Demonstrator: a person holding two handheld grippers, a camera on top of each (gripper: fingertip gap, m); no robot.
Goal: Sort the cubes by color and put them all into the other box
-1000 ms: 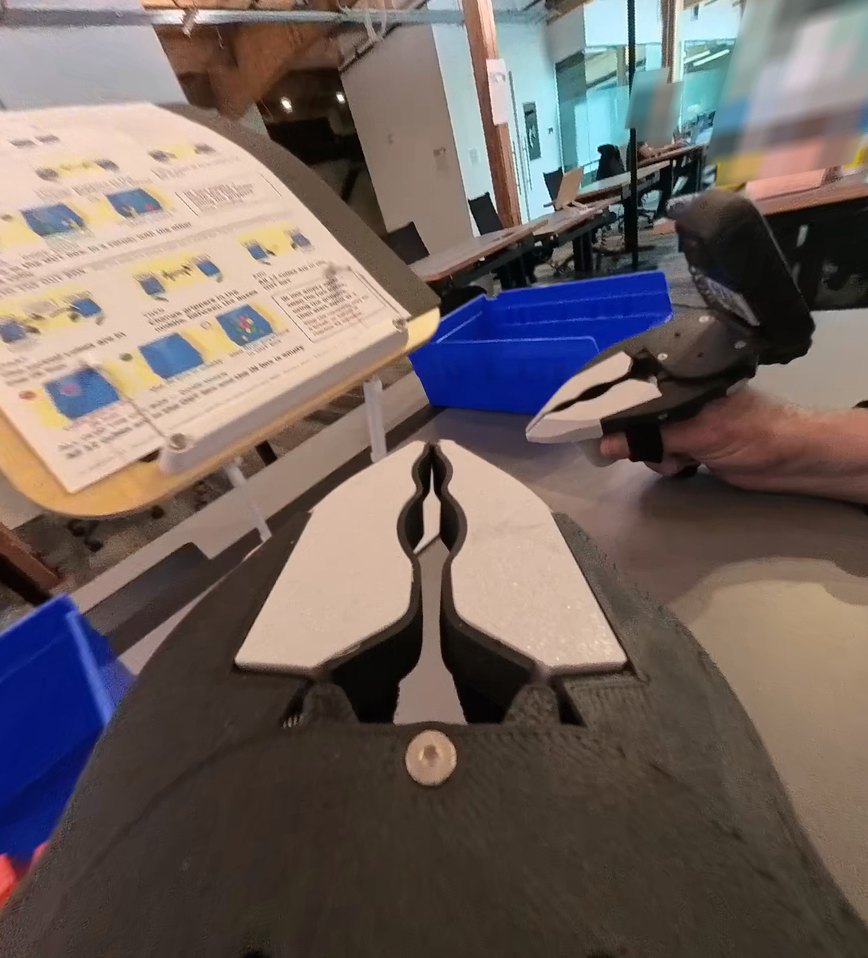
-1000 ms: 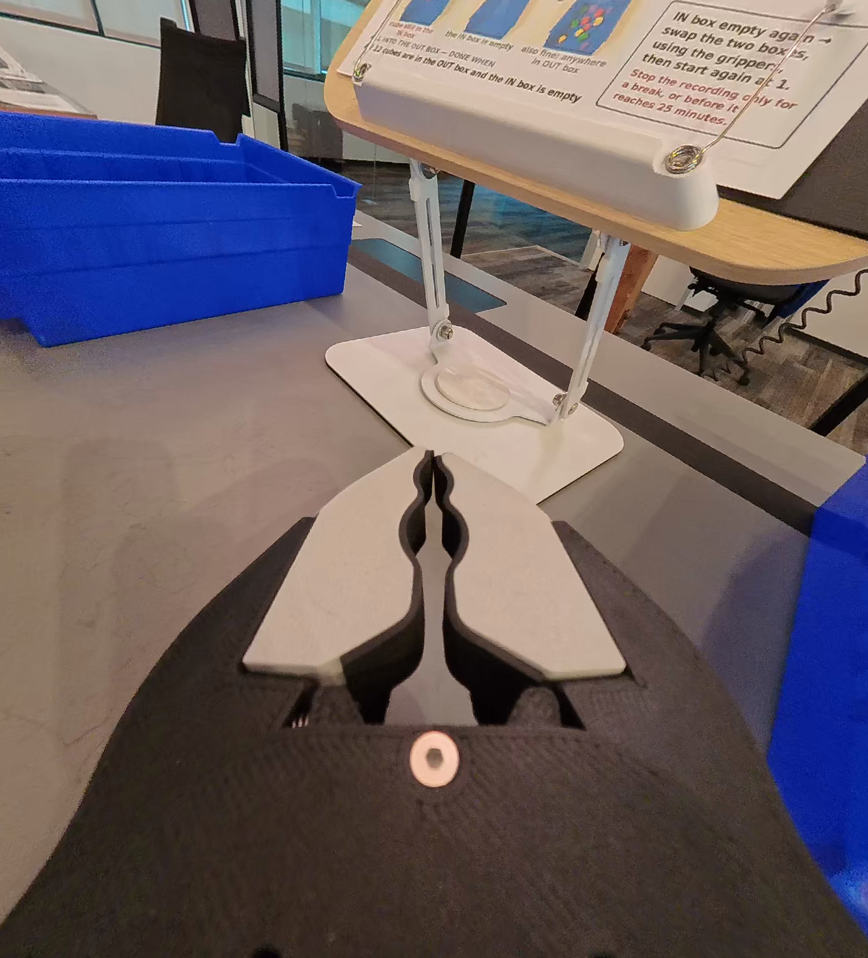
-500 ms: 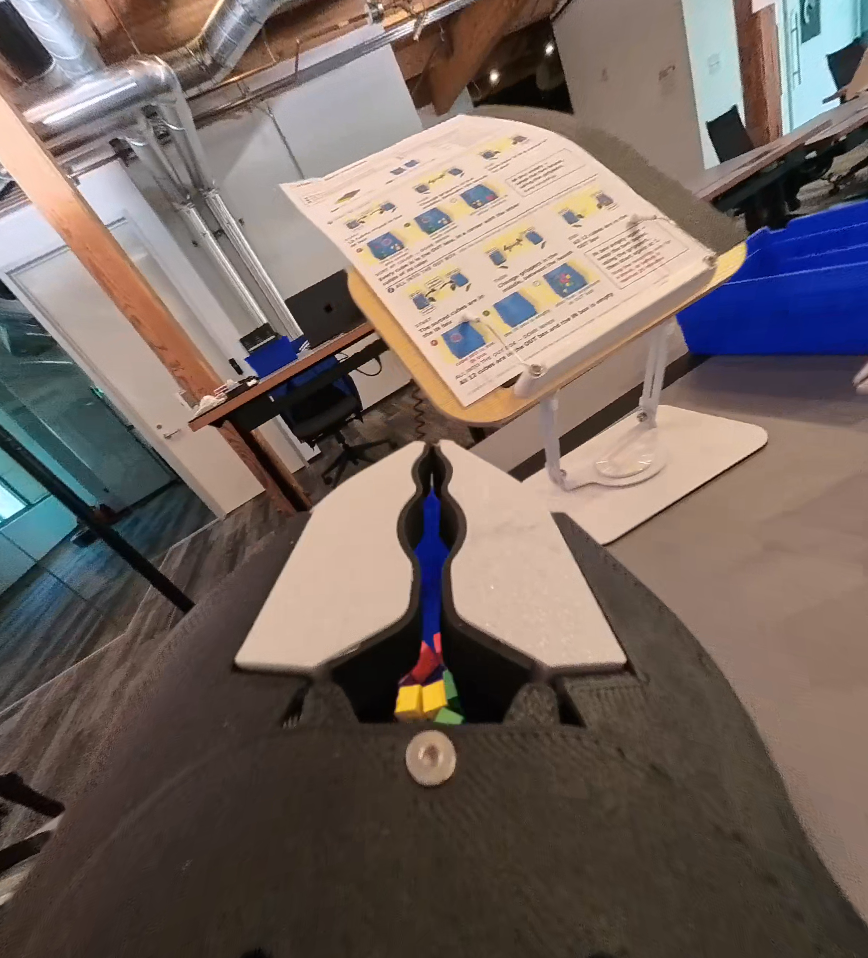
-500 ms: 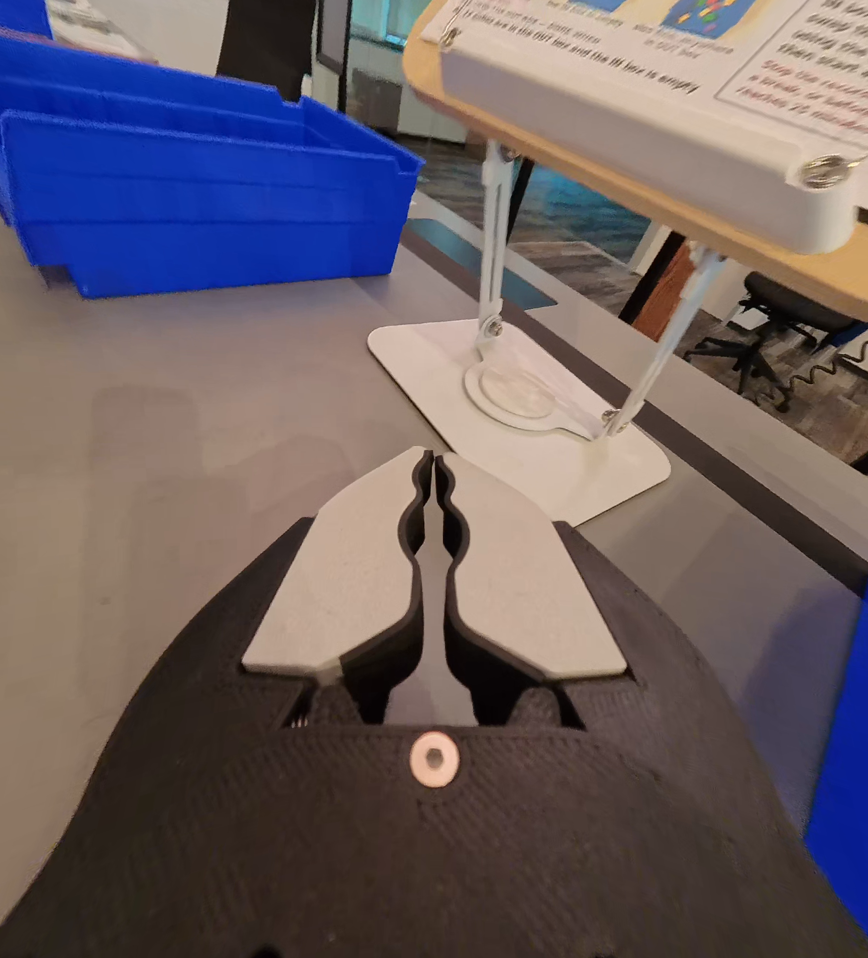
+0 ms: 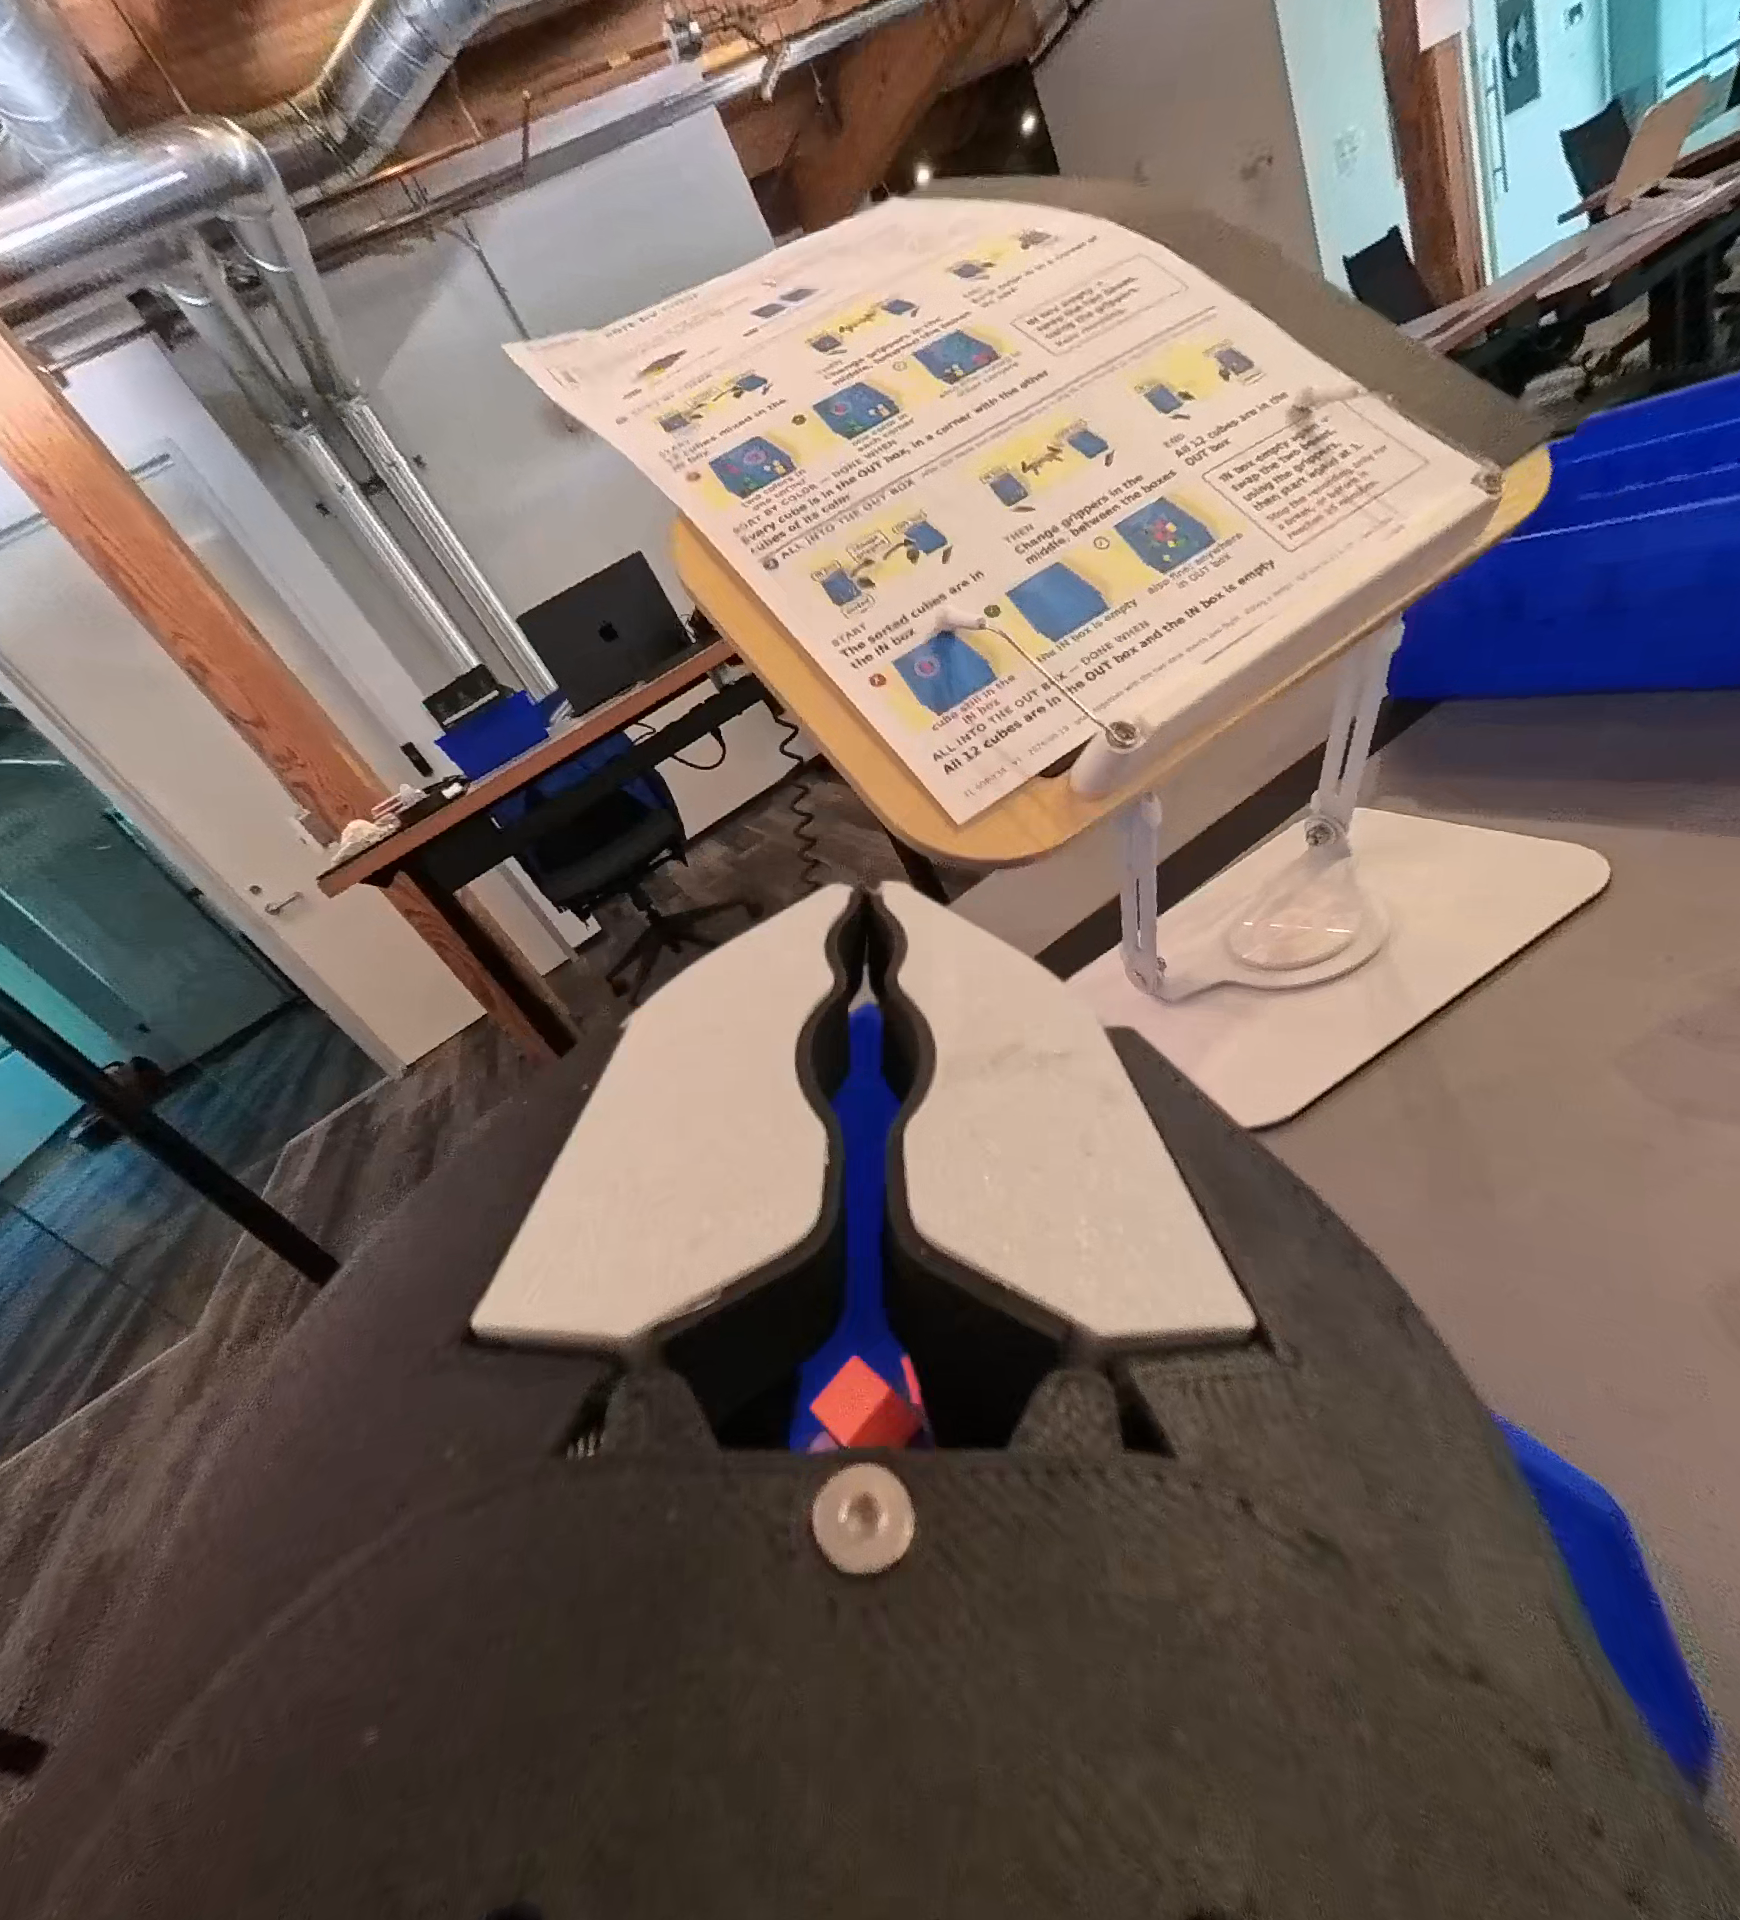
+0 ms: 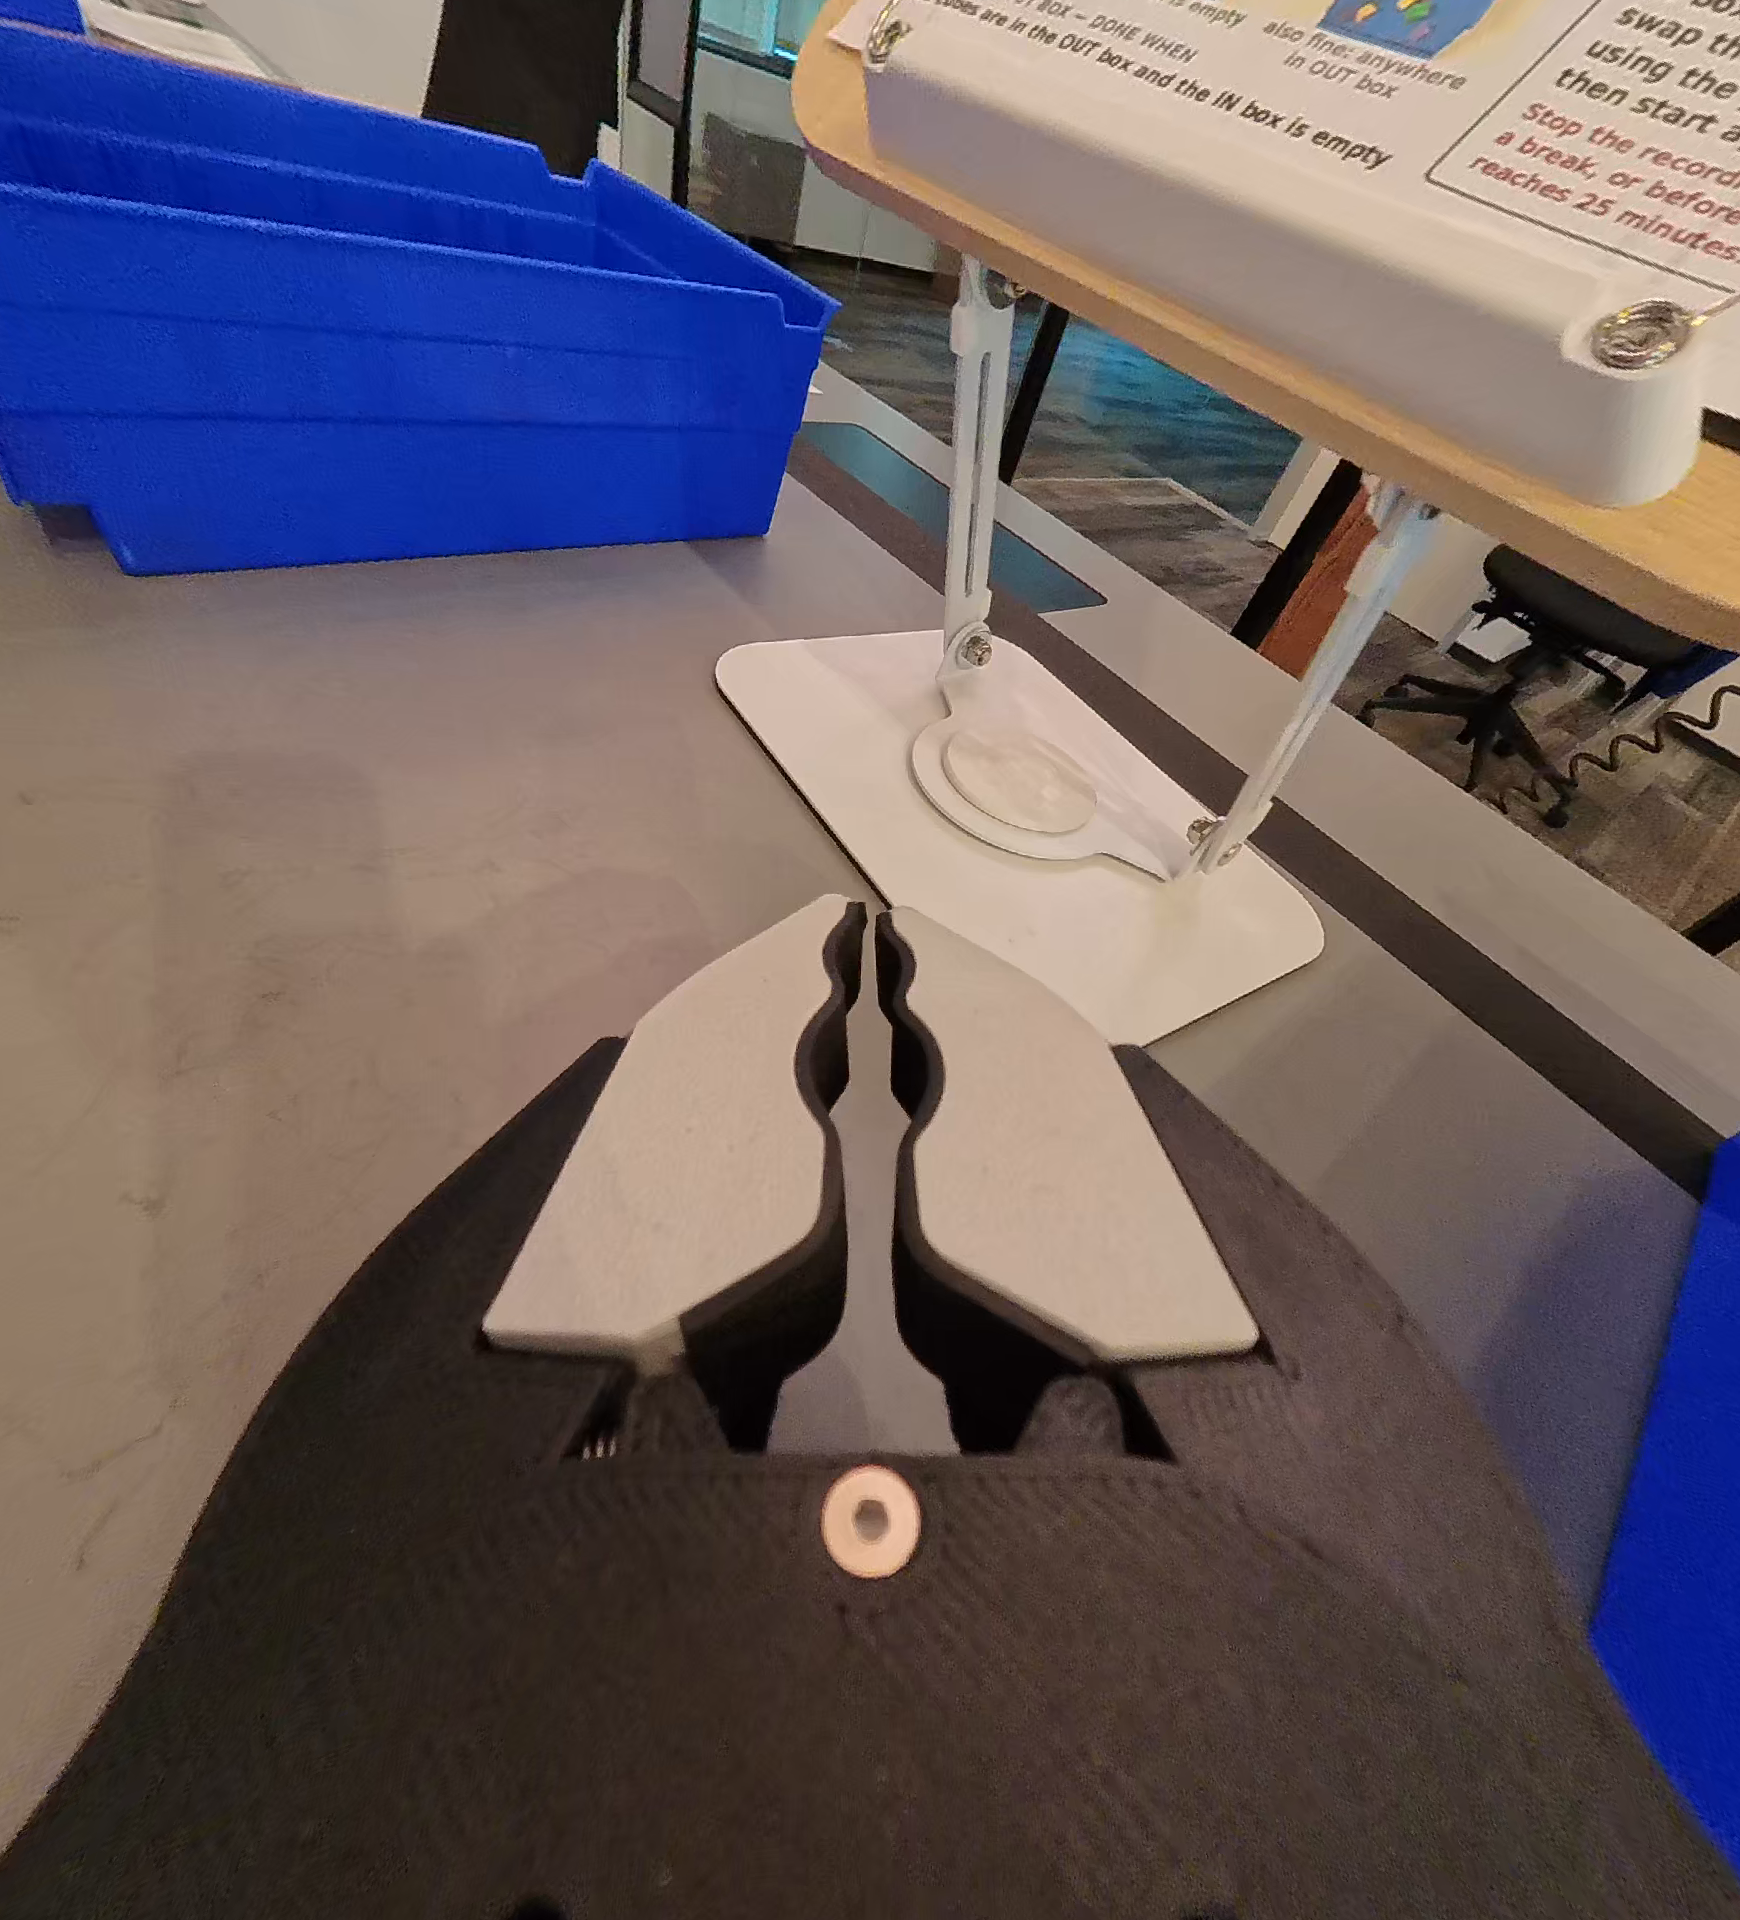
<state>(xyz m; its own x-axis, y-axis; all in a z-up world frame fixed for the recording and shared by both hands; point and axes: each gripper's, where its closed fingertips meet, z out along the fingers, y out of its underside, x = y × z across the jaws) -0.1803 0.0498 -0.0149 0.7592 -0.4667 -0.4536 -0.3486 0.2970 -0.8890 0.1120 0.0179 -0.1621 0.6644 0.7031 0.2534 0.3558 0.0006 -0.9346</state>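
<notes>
The left gripper (image 5: 867, 914), jaws closed and empty, hangs over a blue box (image 5: 1614, 1621) at the worktop's (image 5: 1572, 1195) left edge. An orange cube (image 5: 850, 1403) shows directly below, through the slot between its fingers. To grasp well it should open, tilt down and straddle one cube squarely. The right gripper (image 6: 867, 920), also closed and empty, is over bare worktop, with the other blue box (image 6: 378, 416) well apart at the far right.
</notes>
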